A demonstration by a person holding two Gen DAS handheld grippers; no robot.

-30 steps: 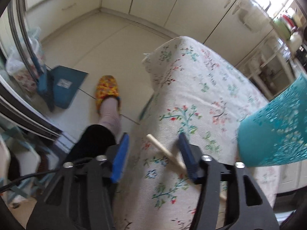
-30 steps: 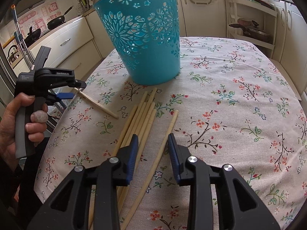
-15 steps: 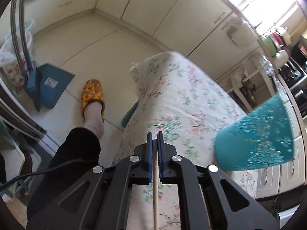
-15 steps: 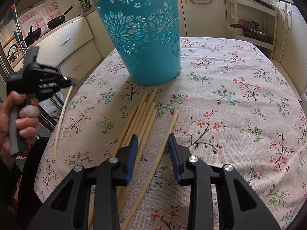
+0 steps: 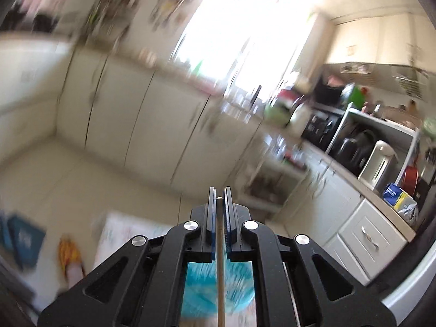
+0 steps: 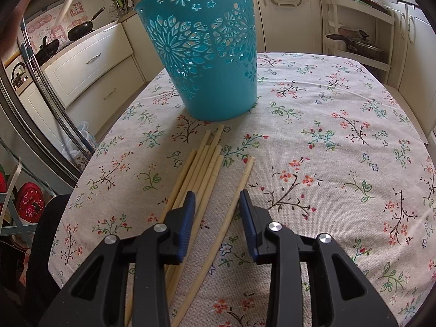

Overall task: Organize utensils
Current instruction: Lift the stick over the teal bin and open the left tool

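While your left gripper (image 5: 219, 207) clenches one pale wooden chopstick (image 5: 220, 272) above the teal plastic basket (image 6: 201, 54), your right gripper's (image 6: 217, 212) fingers stand released over loose chopsticks (image 6: 201, 169) at mid-desk.

A cream floral tablecloth (image 6: 340, 141) covers the table in a bright kitchen. Cream cabinet drawers with metal handles (image 6: 92, 62) line the wall, black frying pans (image 6: 81, 28) resting on the counter above. Across the room, a white electric water boiler (image 5: 380, 160) stands near a sunlit window (image 5: 245, 35).
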